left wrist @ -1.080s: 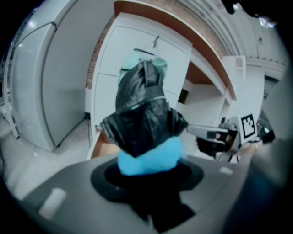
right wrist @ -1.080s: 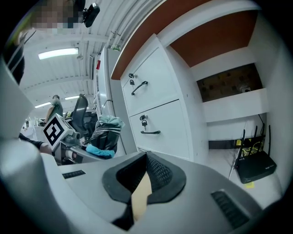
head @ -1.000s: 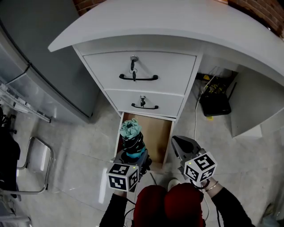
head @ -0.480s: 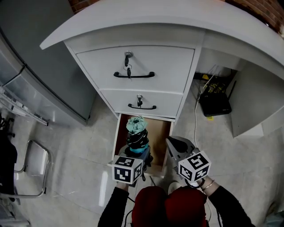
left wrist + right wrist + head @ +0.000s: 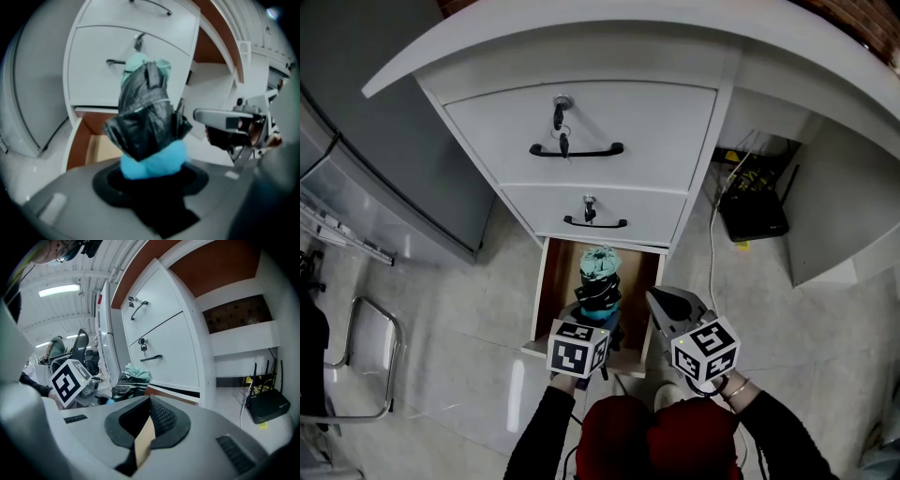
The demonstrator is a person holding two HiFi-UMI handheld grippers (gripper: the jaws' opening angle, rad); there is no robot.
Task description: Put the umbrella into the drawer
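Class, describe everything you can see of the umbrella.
The umbrella is folded into a short, crumpled bundle: glossy black fabric, a pale green tip and a bright blue end. The left gripper clamps that blue end, holding it tilted, tip towards the cabinet, over the open bottom drawer. Nothing else visibly touches it.

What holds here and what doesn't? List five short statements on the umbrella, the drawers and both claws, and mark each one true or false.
1. The left claw grips the umbrella at its blue handle end. True.
2. The umbrella lies flat inside the bottom drawer. False: the left claw holds it above that drawer.
3. The bottom drawer is open. True.
4. The top drawer has no key in its lock. False: a key sits in the lock.
5. The right claw holds the router. False: the claw holds nothing, and the router sits on the floor under the desk.
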